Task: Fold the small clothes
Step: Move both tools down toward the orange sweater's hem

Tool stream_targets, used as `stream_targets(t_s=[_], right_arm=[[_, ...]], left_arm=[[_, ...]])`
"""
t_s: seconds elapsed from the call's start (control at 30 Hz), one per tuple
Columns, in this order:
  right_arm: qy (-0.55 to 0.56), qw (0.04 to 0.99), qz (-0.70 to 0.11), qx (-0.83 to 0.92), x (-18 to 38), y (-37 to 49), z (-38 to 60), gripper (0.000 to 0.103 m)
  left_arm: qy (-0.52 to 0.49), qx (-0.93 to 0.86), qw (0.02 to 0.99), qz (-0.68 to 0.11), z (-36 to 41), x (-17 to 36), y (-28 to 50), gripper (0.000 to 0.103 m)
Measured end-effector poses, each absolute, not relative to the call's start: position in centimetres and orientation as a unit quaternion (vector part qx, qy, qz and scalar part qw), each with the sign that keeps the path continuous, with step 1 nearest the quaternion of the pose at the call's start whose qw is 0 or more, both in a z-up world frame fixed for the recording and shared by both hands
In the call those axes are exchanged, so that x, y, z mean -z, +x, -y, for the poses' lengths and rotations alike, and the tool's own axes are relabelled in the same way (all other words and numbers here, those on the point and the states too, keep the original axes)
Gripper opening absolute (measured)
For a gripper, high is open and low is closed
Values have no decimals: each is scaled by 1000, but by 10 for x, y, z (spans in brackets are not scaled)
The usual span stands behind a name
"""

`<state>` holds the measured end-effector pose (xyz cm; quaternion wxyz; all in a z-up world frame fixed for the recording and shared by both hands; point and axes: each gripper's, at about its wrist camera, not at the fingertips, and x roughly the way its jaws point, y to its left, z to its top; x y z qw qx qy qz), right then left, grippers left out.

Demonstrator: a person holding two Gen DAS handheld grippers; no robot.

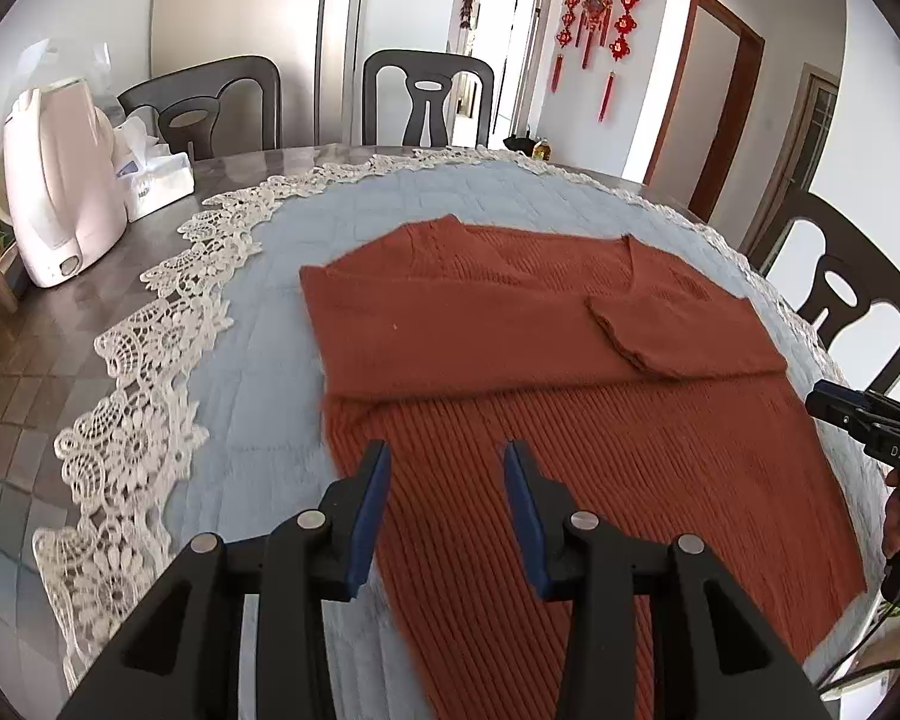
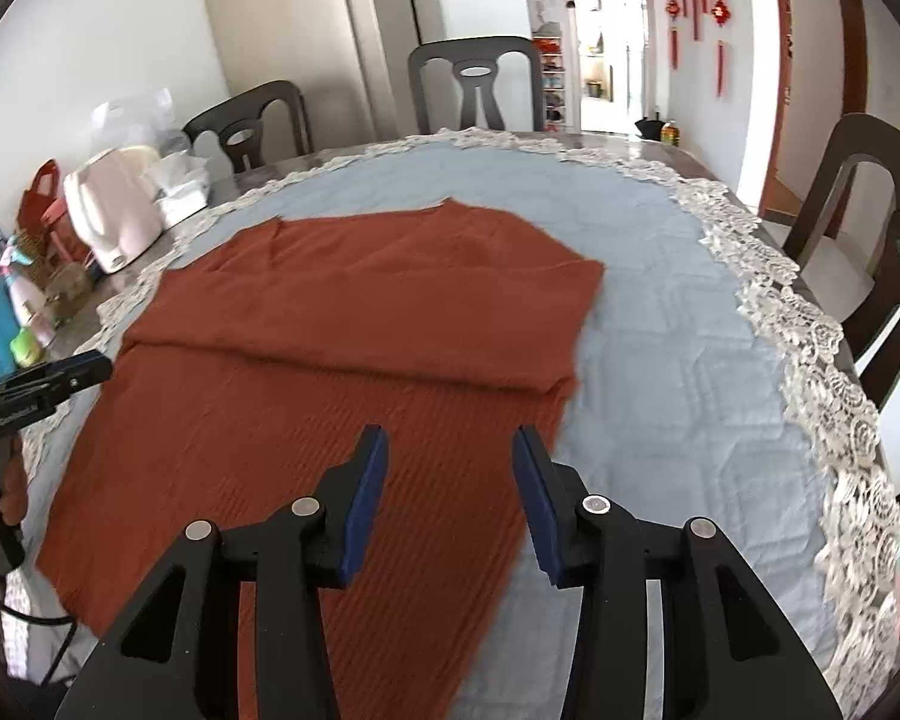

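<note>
A rust-red knit sweater [image 1: 510, 312] lies flat on the blue quilted cloth [image 1: 270, 324], its upper part with a sleeve folded down across the ribbed body. My left gripper [image 1: 448, 456] hovers open over the sweater's lower left part, with nothing between its blue pads. In the right wrist view the sweater [image 2: 330, 312] spreads to the left, and my right gripper [image 2: 450, 438] stands open above its lower right edge, gripping nothing. Each gripper also shows at the edge of the other view: the right gripper [image 1: 858, 420] and the left gripper [image 2: 60, 378].
The cloth has a white lace border [image 1: 132, 450] over a dark table. A white kettle [image 1: 60, 180] and a tissue box [image 1: 156, 180] stand at the left, with bottles and clutter [image 2: 24, 294] nearby. Dark chairs [image 1: 429, 96] surround the table, one chair [image 2: 870, 240] at the right.
</note>
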<state>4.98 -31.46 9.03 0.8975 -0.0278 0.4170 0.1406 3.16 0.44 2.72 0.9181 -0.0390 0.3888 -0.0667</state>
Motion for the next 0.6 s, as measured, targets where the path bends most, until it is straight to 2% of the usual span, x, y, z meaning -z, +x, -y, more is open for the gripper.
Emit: stream_targets(t_s=[0.27,0.6], right_arm=[[-34,891,-427,-147,-83,36,308,44],[12,885,-445,-134,-76,30,331,44]], left_arm=[[-30,66,916,-395,0,-22,19,46],[-52,58,909,-409,-14,-11,9,49]])
